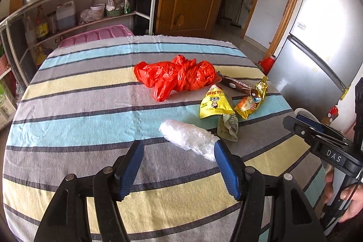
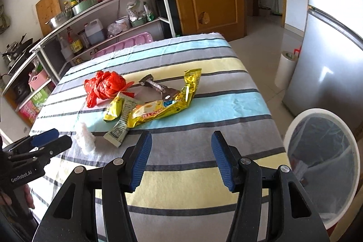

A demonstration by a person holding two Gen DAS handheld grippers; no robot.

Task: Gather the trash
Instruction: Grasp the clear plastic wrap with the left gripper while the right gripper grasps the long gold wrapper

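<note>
Reaching toward the pile of trash, I judge that I am at the approach step: nothing is held yet. My left gripper (image 1: 179, 165) has its fingers apart, and the white crumpled plastic wad (image 1: 188, 138) lies on the counter (image 1: 79, 124) just ahead of them, touching the right finger near its tip. My right gripper (image 2: 181, 160) also has its fingers apart, with only striped cloth between them.

From the right wrist view, the gold snack wrapper (image 2: 163, 109) lies at 12 o'clock, the small sachet with a QR code (image 2: 120, 128) at 11 o'clock, and the red plastic bag (image 2: 102, 85) further at 11 o'clock. The white lined bin (image 2: 322, 165) stands at 3 o'clock, beside the counter.

Next, I think the left fingers must shift right and close on the wad.

Readable writing: "DAS" on the right gripper, "GenRobot.AI" on the left one. The wrapper print is too small to read.
</note>
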